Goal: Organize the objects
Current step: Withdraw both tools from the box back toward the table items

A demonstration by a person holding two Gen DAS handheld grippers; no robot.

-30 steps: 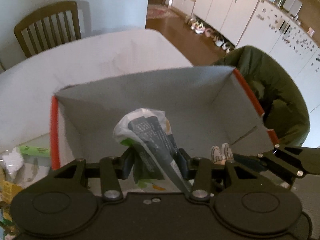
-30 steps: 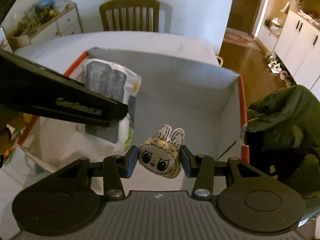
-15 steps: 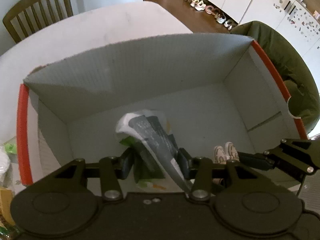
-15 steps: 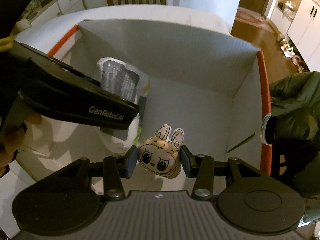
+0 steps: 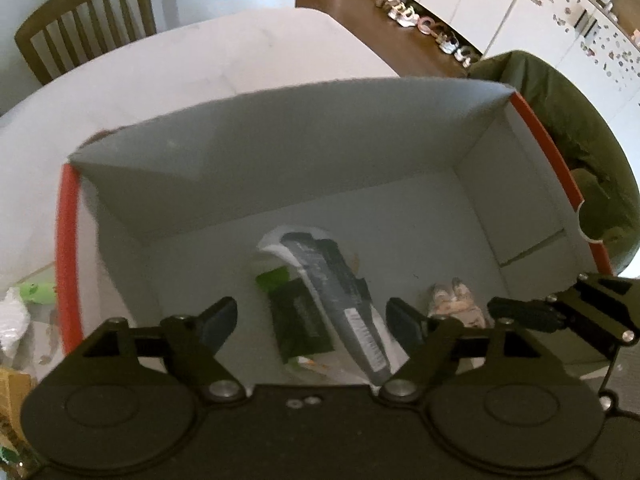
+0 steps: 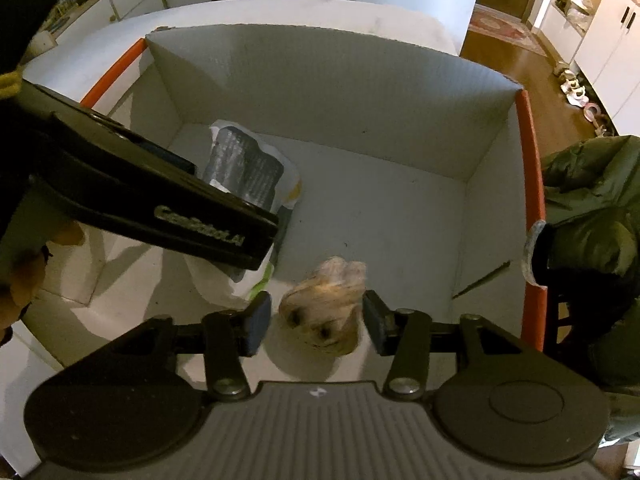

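A grey cardboard box with red rims stands open on the white table. Over its floor my left gripper is opening its jaws. A white, dark grey and green snack bag lies loose between the fingers, clear of both pads. My right gripper points down into the same box with its jaws opening. A tan plush bunny toy, blurred, sits between the pads and seems free of them. The right wrist view shows the left gripper's body over the bag. The toy's ears show in the left wrist view.
A wooden chair stands at the table's far side. A dark green jacket hangs right of the box. Left of the box lie a green item and crumpled white wrapping. A person's hand holds the left gripper.
Both grippers sank lower over the box. The left jaws spread wide and let go of the snack bag. The right jaws widened and the plush toy has slipped lower, blurred.
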